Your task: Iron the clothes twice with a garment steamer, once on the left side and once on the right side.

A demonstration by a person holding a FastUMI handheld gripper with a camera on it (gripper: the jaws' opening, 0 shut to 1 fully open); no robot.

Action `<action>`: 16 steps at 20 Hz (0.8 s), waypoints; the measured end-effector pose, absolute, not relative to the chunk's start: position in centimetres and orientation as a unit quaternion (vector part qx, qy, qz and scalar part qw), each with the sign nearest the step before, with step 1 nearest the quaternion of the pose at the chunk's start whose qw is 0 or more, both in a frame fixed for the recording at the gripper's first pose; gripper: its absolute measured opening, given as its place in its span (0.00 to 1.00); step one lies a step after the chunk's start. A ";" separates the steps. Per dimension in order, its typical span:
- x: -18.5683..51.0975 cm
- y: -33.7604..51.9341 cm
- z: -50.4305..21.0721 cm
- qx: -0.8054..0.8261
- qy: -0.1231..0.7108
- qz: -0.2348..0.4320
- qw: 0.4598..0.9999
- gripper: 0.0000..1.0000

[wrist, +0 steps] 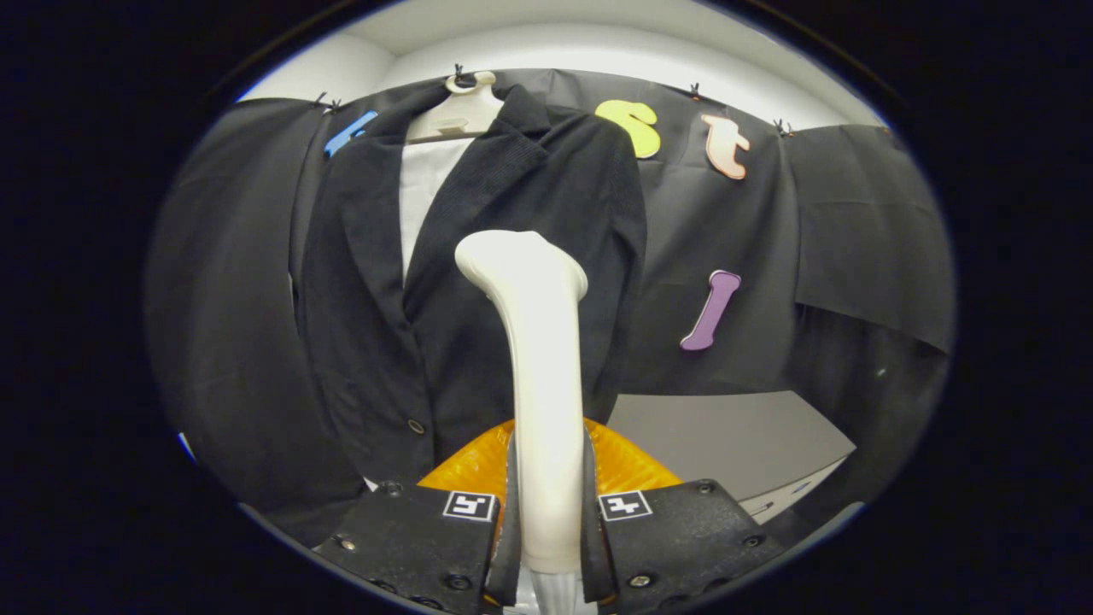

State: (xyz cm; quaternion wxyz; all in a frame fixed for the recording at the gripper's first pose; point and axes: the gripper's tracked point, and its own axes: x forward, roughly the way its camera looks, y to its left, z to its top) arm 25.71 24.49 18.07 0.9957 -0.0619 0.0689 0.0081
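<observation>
Because both fingers of the gripper point(546, 512) clamp the steamer point(540, 376) handle, its head reaches the hanging jacket point(478, 282), probably for vertical passes.

Black cloth wall point(845, 222), white ceiling point(546, 38) — grey tabletop point(734, 436)

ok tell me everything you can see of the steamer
The garment steamer is a smooth, glossy cream-white wand, plastic by the look. Its long handle stands upright between the gripper fingers, which press on it from both sides near its lower end. Toward the top it widens and bends into a flat head, which sits in front of the black jacket on the hanger; whether it touches the fabric cannot be told. A grey part shows below the handle, between the fingers.
</observation>
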 end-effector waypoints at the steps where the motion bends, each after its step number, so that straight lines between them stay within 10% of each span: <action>1: 25.6 24.6 17.5 -0.064 0.072 0.009 0.995 0.31; 16: 25.7 25.1 10.6 -0.088 0.115 0.004 0.989 0.31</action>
